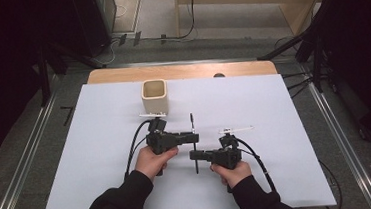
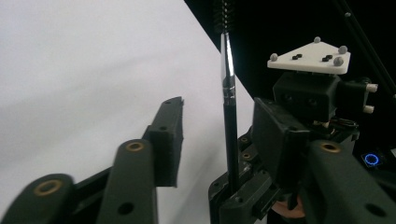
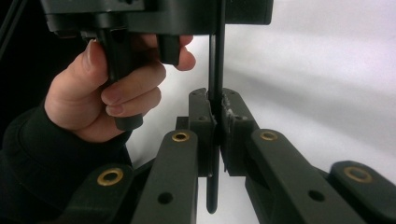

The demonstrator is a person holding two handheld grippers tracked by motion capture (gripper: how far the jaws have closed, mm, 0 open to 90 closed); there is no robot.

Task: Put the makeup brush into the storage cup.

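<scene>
Evidently brush point(image 3: 215, 70) sits pinched between right fingers point(image 3: 201, 126), left fingers point(image 2: 168, 135) apart.

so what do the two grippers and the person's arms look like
Both the left gripper and right gripper are matte black, with brass-coloured pivot rivets. Each carries a pale three-cornered plate with small grey balls and trails a black cable. The sleeves are black.

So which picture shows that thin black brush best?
The left gripper view: the brush shows bristles, metal collar and handle. The right gripper view shows its handle pinched in the right claw. The high view shows a thin line.
</scene>
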